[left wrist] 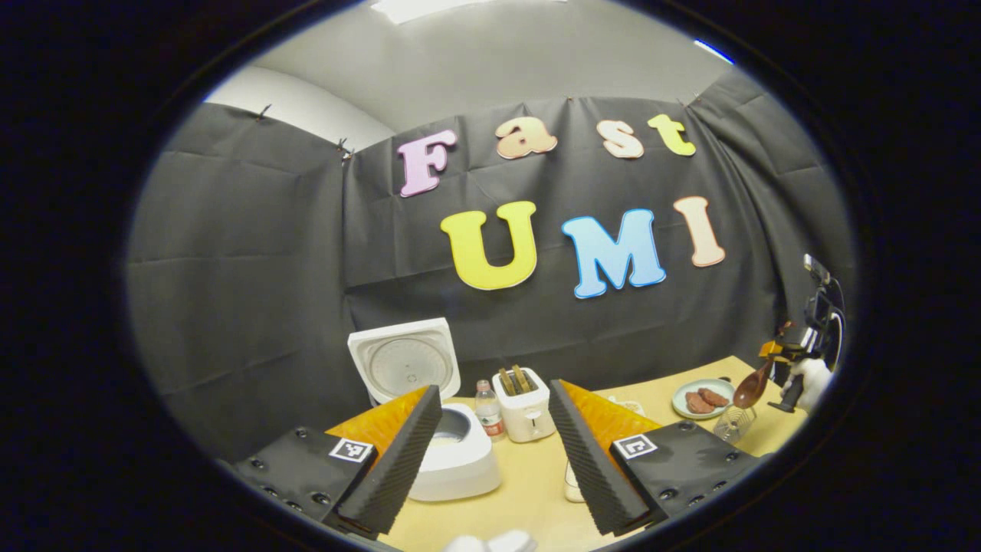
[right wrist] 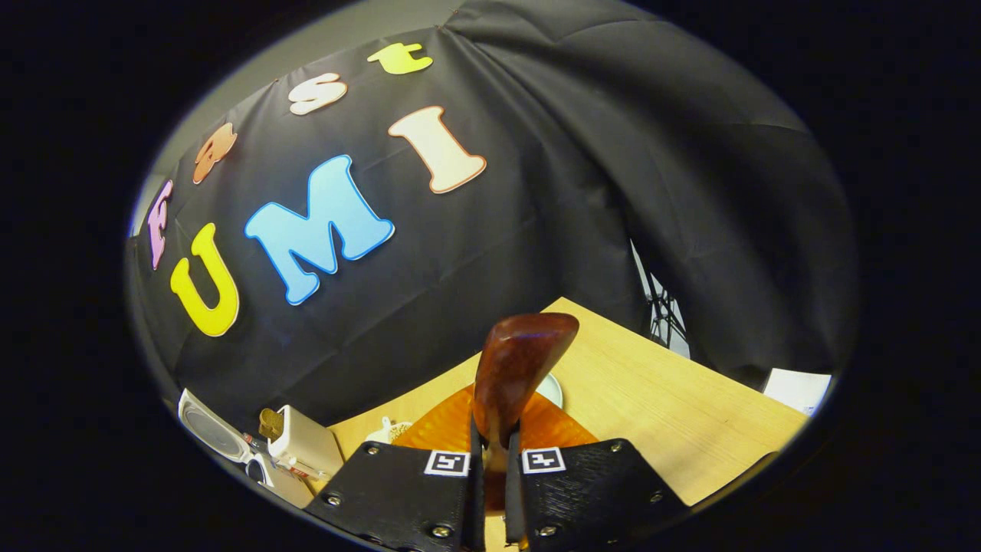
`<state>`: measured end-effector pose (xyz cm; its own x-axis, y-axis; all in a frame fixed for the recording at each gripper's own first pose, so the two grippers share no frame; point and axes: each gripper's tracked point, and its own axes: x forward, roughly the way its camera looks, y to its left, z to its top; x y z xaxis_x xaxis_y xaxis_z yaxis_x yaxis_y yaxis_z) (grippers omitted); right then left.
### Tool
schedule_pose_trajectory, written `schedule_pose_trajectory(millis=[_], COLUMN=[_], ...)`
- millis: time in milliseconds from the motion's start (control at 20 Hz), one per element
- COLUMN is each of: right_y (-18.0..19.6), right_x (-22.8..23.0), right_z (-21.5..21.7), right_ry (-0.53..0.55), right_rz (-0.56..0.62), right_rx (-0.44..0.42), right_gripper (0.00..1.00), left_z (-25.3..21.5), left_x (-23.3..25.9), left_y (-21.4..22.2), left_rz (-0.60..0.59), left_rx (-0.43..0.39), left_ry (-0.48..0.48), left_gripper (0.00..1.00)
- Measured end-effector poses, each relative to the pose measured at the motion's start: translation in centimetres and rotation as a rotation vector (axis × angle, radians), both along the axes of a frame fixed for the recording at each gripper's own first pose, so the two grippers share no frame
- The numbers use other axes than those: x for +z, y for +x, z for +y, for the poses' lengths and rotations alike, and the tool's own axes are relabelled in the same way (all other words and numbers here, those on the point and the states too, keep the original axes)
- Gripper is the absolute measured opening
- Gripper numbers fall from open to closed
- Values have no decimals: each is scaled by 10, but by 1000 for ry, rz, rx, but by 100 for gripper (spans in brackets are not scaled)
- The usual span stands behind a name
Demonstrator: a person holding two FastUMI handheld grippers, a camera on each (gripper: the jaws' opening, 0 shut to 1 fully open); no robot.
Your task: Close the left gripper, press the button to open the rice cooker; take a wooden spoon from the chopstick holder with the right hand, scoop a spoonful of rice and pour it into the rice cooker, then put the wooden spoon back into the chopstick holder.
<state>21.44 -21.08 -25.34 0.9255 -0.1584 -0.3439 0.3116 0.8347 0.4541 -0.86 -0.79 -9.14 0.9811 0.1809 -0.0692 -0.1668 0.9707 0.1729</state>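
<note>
Rice cooker (left wrist: 452, 452) lid is up; right gripper (right wrist: 490, 452) grasps the wooden spoon (right wrist: 513, 376); left gripper (left wrist: 490, 452) is released. Scooping, pouring, returning remain.

toaster (left wrist: 524, 413) right of rice cooker (left wrist: 454, 452)

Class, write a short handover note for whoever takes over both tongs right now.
Left tongs: open, holding nothing, facing the rice cooker, whose lid is up.
Right tongs: shut on the wooden spoon, raised above the table; the left gripper view shows it above the wire chopstick holder.
Done: cooker opened, spoon taken.
Left: scoop rice, pour it into the cooker, return the spoon.
</note>
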Motion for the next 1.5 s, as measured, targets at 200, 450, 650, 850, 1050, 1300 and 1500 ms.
schedule_pose_trajectory(millis=[200,450,650,850,1050,1300,1500], right_y=[4,1,-2,-3,-12,-28,-53], right_x=[-27,-68,-99,-105,-108,-41,48], right_z=[2,0,1,-5,-10,-19,6], right_ry=[-7,-28,-30,-22,-115,-337,-445], right_rz=[47,111,164,177,222,151,16], right_rx=[11,18,23,10,12,11,48], right_gripper=[11,11,11,11,19,100,100], left_z=[-5,-7,-12,-13,-9,-2,11], left_x=[3,-1,-1,1,3,10,19], left_y=[3,5,6,6,4,4,6], left_rz=[0,23,25,24,17,-5,-28], left_rx=[6,21,12,3,-1,-9,-9], left_ry=[24,33,44,59,57,45,32], left_gripper=[100,100,100,100,100,96,98])
